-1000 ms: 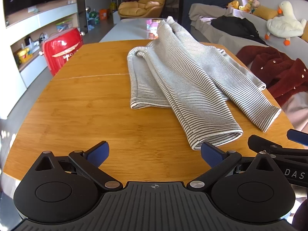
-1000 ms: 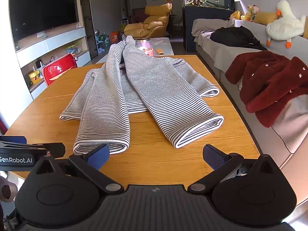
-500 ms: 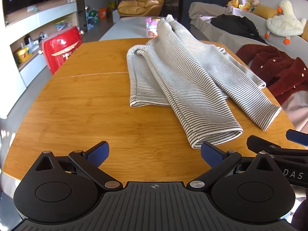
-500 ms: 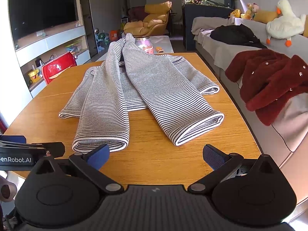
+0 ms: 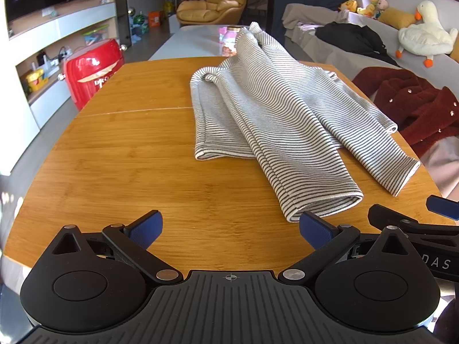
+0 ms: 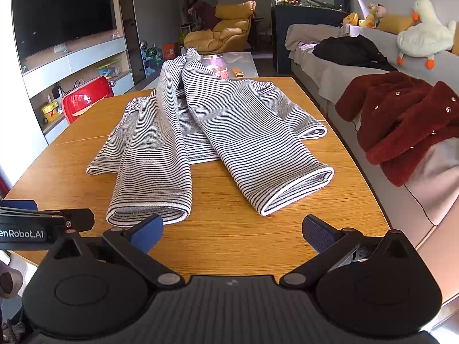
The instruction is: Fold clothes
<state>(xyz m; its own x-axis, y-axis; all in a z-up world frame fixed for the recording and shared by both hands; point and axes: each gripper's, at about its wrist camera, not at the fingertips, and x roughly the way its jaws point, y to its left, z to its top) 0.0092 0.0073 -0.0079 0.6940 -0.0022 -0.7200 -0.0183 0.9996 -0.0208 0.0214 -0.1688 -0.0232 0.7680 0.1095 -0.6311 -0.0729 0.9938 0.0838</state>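
One striped garment [image 6: 218, 132], two tongs [image 5: 229, 229] [image 6: 232, 233]

ribbed knit garment [image 6: 200, 132], glossy wood table [image 5: 137, 172]

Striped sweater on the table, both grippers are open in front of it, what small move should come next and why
Probably ease both grippers forward onto the near cuffs. The striped sweater lies spread on the wooden table, both sleeves pointing this way. The left gripper and right gripper are open and empty, just short of the left cuff and right cuff, so a pinch on each seems the natural start.
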